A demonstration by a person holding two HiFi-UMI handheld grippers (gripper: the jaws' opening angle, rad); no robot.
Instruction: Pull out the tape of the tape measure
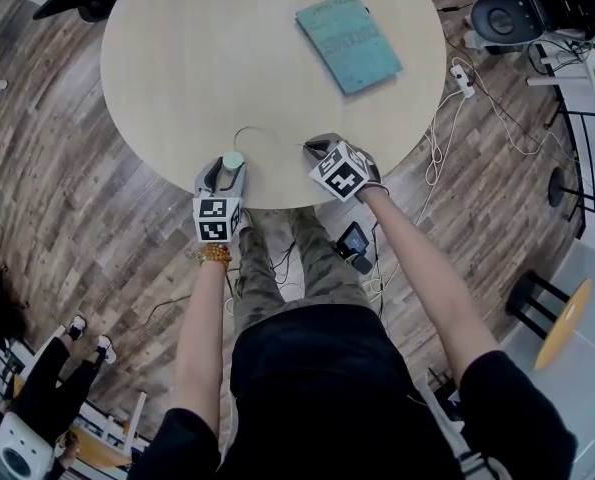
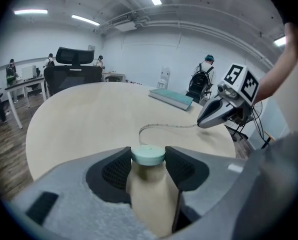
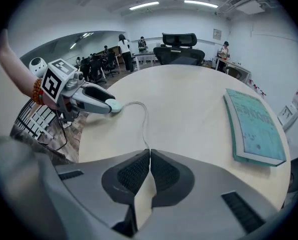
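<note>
A small round pale-green tape measure sits at the near edge of the round beige table. My left gripper is shut on it, its pads pressing both sides of the case. A thin pale tape curves out of the case across the tabletop to my right gripper. In the right gripper view the tape runs into the closed jaws of the right gripper, which pinch its end. The left gripper with the case shows at that view's left.
A teal book lies flat on the far right part of the table. A black office chair stands beyond the table's far side. White cables trail over the wooden floor at the right.
</note>
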